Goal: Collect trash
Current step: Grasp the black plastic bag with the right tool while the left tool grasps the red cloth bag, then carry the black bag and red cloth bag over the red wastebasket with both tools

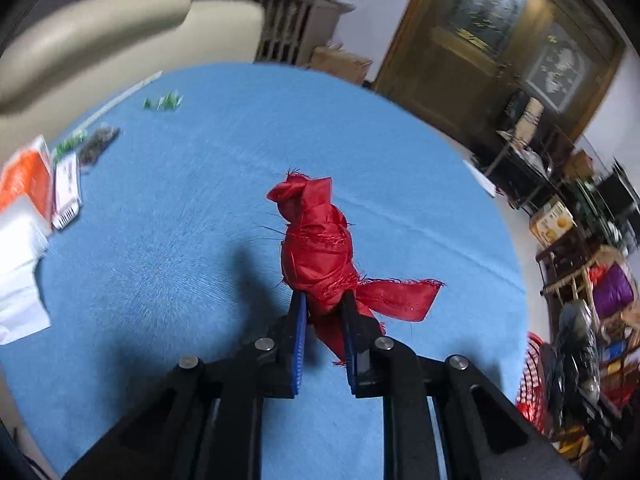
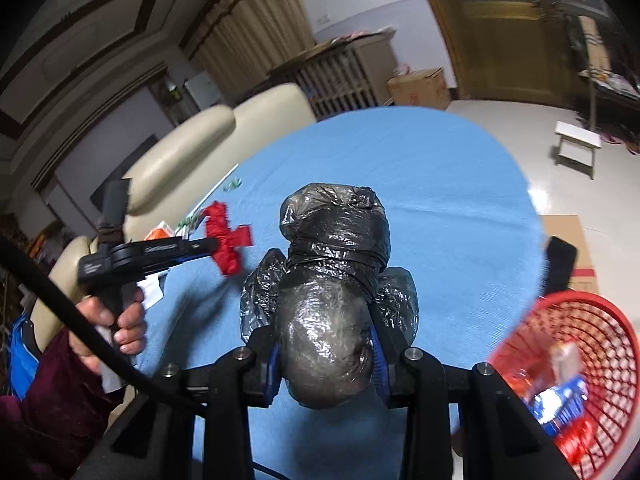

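Blue table w/ wrappers

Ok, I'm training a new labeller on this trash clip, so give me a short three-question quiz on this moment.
1. True or false: the left gripper is shut on the red cloth bundle.
2. What does the right gripper hold? A) a paper box B) a knotted black plastic bag C) nothing
3. In the right wrist view, on which side of the picture does the red mesh basket stand?

Key
1. True: both pads pinch its lower end.
2. B: the black plastic bag sits between the pads.
3. At the right, beside the blue table, with packaging already inside.
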